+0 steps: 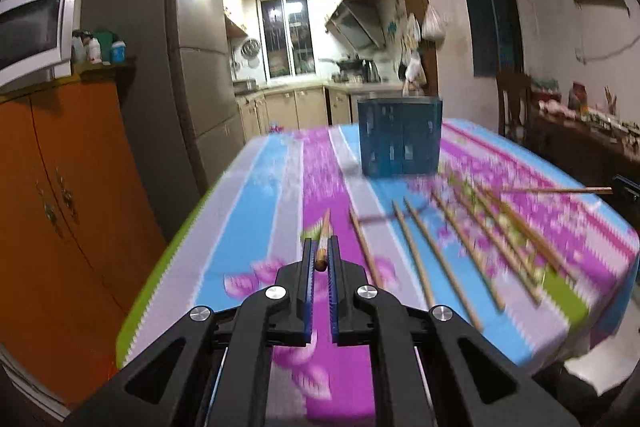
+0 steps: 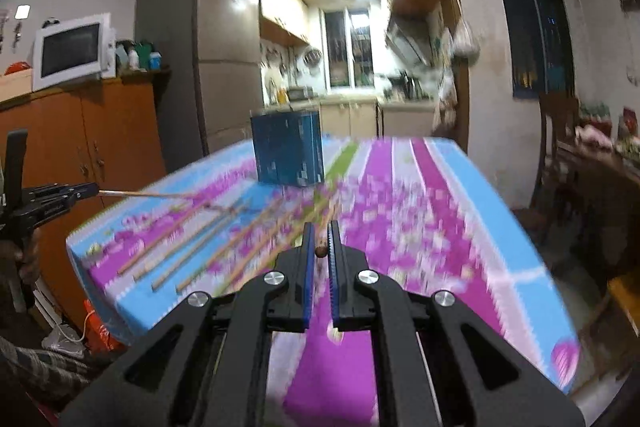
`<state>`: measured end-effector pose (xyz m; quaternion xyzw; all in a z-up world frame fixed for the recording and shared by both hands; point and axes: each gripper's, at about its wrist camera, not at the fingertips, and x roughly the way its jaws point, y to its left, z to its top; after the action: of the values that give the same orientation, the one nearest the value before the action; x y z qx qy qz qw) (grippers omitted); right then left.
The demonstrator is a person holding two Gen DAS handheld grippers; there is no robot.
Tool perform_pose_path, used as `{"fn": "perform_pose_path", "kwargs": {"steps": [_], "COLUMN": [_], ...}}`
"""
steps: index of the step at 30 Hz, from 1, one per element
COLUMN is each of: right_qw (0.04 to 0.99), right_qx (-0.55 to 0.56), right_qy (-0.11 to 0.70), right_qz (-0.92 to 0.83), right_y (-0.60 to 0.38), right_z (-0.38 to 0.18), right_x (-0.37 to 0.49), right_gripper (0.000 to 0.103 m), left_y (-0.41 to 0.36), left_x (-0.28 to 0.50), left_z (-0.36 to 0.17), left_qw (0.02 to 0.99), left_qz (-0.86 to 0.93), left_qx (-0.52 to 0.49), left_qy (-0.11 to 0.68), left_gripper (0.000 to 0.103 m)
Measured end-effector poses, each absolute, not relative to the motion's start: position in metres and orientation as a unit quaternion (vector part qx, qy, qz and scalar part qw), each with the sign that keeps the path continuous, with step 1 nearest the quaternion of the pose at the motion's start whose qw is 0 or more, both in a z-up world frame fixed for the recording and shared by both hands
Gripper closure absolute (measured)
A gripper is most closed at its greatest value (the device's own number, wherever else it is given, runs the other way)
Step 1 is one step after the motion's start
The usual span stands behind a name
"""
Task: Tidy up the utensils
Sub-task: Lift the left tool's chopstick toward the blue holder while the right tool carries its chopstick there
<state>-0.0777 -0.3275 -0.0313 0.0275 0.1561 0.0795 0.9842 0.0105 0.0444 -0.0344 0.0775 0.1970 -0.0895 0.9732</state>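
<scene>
My left gripper (image 1: 320,247) is shut on a wooden chopstick (image 1: 323,233) that points forward above the striped tablecloth (image 1: 256,195). My right gripper (image 2: 320,233) is shut on another chopstick (image 2: 320,251), seen end-on between the fingers. Several loose chopsticks (image 1: 444,251) lie side by side on the cloth, right of the left gripper and left of the right one (image 2: 224,247). A blue perforated utensil holder (image 1: 400,137) stands upright further back on the table, also in the right wrist view (image 2: 288,149). Each gripper shows at the edge of the other's view, holding its chopstick (image 1: 560,190) (image 2: 140,194).
An orange cabinet (image 1: 68,195) with a microwave (image 1: 30,31) stands left of the table, a grey fridge (image 1: 160,59) beyond it. A wooden chair (image 1: 514,103) and a cluttered sideboard (image 1: 588,131) are at the right. The table's near edge (image 2: 104,291) drops off by the chopsticks.
</scene>
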Motion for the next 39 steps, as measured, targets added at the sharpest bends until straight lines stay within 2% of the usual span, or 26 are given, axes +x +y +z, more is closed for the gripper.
{"fn": "perform_pose_path", "kwargs": {"steps": [10, 22, 39], "right_qw": [0.988, 0.994, 0.993], "right_qx": [0.003, 0.003, -0.001], "right_qy": [0.107, 0.067, 0.074], "right_qz": [0.112, 0.089, 0.096], "right_y": [-0.334, -0.325, -0.296], "right_z": [0.028, 0.058, 0.107], "right_x": [-0.041, -0.03, 0.007], "right_gripper": [0.098, 0.098, 0.098], "left_y": [0.036, 0.023, 0.043], "left_x": [0.047, 0.093, 0.127], "left_z": [0.022, 0.046, 0.089], "left_qw": [0.98, 0.975, 0.974], "left_qz": [-0.11, -0.16, -0.184], "left_qx": [0.047, 0.052, 0.034], "left_qy": [0.159, 0.147, 0.123], "left_gripper": [0.096, 0.096, 0.096]}}
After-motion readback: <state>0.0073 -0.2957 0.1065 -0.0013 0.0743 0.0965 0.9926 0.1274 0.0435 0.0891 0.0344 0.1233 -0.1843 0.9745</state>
